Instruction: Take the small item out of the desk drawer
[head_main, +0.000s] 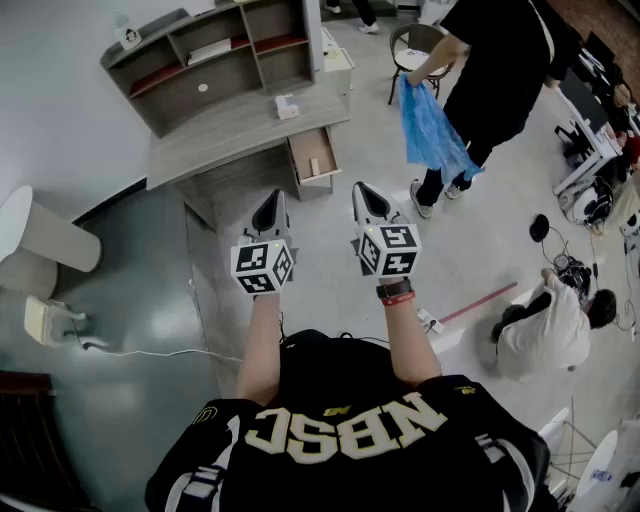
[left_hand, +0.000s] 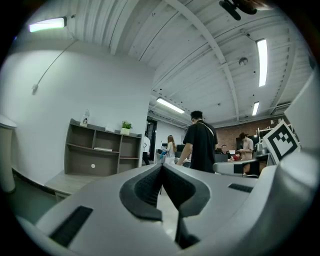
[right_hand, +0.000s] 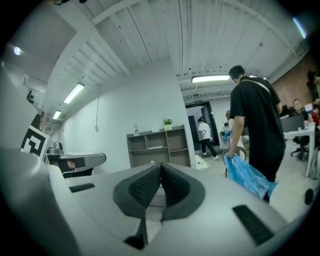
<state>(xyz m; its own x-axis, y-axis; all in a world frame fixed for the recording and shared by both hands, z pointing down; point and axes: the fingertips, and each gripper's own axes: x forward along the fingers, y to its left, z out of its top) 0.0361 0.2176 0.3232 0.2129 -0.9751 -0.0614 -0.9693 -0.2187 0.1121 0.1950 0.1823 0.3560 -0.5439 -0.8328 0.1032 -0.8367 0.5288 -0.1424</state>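
Observation:
The grey desk (head_main: 215, 140) with a shelf unit (head_main: 215, 60) stands a few steps ahead, and its drawer (head_main: 313, 155) is pulled open at the right end. The drawer's inside is pale wood; any small item in it is too small to make out. My left gripper (head_main: 273, 198) and right gripper (head_main: 364, 188) are held side by side in the air, short of the desk, both shut and empty. In the left gripper view the jaws (left_hand: 161, 166) meet tip to tip, with the shelf unit (left_hand: 102, 152) far off. The right gripper (right_hand: 160, 164) is likewise shut, pointing toward the shelf unit (right_hand: 160, 147).
A person in black holding a blue plastic bag (head_main: 430, 130) stands right of the desk by a chair (head_main: 415, 45). Another person (head_main: 545, 325) crouches at the right among cables. A white box (head_main: 287, 107) sits on the desk. A white cylinder (head_main: 40, 235) stands at the left.

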